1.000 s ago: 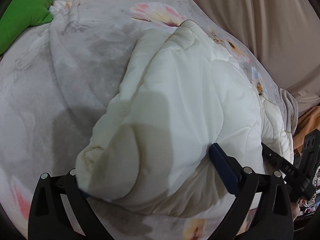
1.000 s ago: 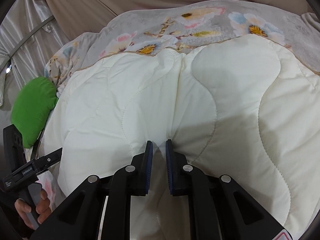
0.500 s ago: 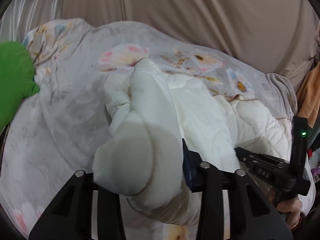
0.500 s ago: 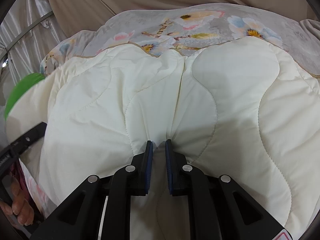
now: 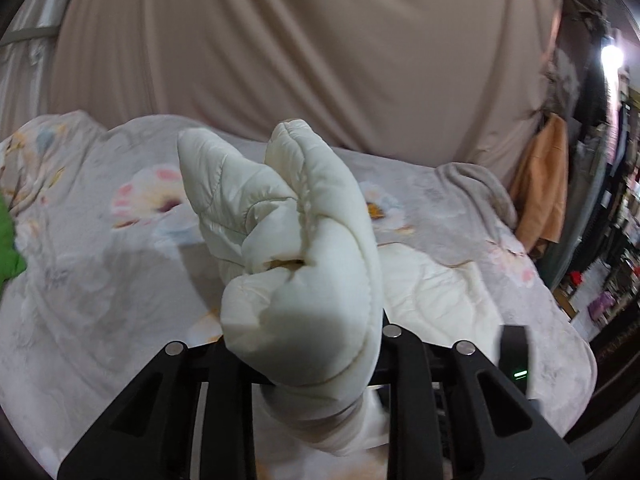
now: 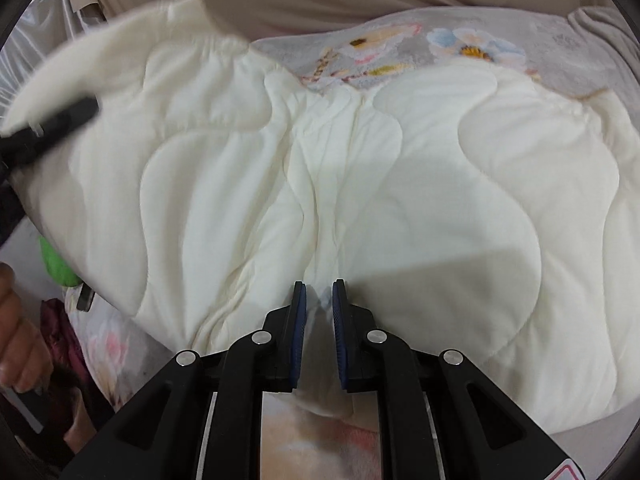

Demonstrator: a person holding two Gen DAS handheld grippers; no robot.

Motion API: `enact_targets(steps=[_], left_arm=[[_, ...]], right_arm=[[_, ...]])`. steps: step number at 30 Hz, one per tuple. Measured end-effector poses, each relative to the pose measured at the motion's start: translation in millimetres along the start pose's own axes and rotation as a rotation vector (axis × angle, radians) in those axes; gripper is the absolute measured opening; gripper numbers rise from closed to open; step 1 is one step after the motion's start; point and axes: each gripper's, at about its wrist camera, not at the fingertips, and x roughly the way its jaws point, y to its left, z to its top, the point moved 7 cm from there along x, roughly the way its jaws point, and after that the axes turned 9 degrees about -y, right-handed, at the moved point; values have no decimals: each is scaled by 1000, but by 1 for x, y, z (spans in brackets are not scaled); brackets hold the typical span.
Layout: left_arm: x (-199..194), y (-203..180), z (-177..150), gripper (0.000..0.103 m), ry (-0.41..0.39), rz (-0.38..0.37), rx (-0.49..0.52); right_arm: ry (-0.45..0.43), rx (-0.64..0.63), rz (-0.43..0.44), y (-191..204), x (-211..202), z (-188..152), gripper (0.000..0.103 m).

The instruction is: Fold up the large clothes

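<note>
A cream quilted garment point(image 6: 400, 184) lies on a bed with a grey floral cover point(image 5: 100, 260). My left gripper point(image 5: 304, 344) is shut on a thick bunched corner of the garment point(image 5: 312, 264) and holds it raised above the bed; the fabric hides the fingertips. My right gripper point(image 6: 319, 304) is shut on a fold of the garment's near edge, with cloth pinched between the blue pads point(image 6: 300, 312). The left gripper point(image 6: 44, 132) shows blurred at the left of the right wrist view, with the lifted corner point(image 6: 100, 52) above it.
A beige curtain point(image 5: 320, 52) hangs behind the bed. A green pillow point(image 5: 8, 248) lies at the bed's left. An orange cloth point(image 5: 544, 184) hangs at the right, beside cluttered shelves point(image 5: 616, 248). The other gripper's body with a green light point(image 5: 516, 356) is at lower right.
My left gripper has closed on the garment's corner and lifted it up off the bed, turning toward the curtain. My right gripper has kept its pinch, and the cloth has pulled taut leftward.
</note>
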Motion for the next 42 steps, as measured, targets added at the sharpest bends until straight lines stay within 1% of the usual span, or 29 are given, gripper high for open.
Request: enact_targets(steps=[4,7,10,12,14,16,17,18,19,23,26,33,38,39,41,42], left_arm=[[11,-55,-5,22,16,-81,86],[30,-91,-17,22,58,-123,142],[51,-124,-33,22,104,-154,196],[62,-141,-44,22,134,-164,222],[72,-154,-54,22,158,-176,234],[80,-162,-64,22,174,-169,257],[84,-166,-69,22,184,-163,270],[87,-169,-73,22,191,-160,281],[91,-172,-78,22,200,-156,290],[102,-181,-93,22,223,-132,326],[110,-186,-103,22,237,-115,350],[123,-195,-123,24,253,-76,424],[125,-197,-129,25,250,-59,453],[126,-197,-130,26,249,-57,457],[124,-198,-129,29,247,-59,457],[121,-199,-127,35,242,-67,449]], right_arm=[[18,52,50,-6,14,-4,10],[11,82,99,-10,11,-4,9],[-5,138,152,-19,-7,-8,8],[-36,153,153,-31,-27,-12,8],[-57,196,147,-49,-48,-19,8],[-88,206,110,-67,-67,-24,9],[-109,210,79,-78,-79,-26,12],[-125,217,58,-88,-89,-28,17],[-139,226,40,-96,-98,-30,19],[-186,257,-24,-128,-127,-33,19],[-214,273,-53,-143,-139,-34,19],[-248,279,-86,-153,-155,-30,19],[-262,290,-97,-157,-166,-23,19],[-265,292,-96,-158,-171,-25,19],[-276,292,-94,-160,-176,-17,21],[-284,291,-96,-156,-182,-18,26]])
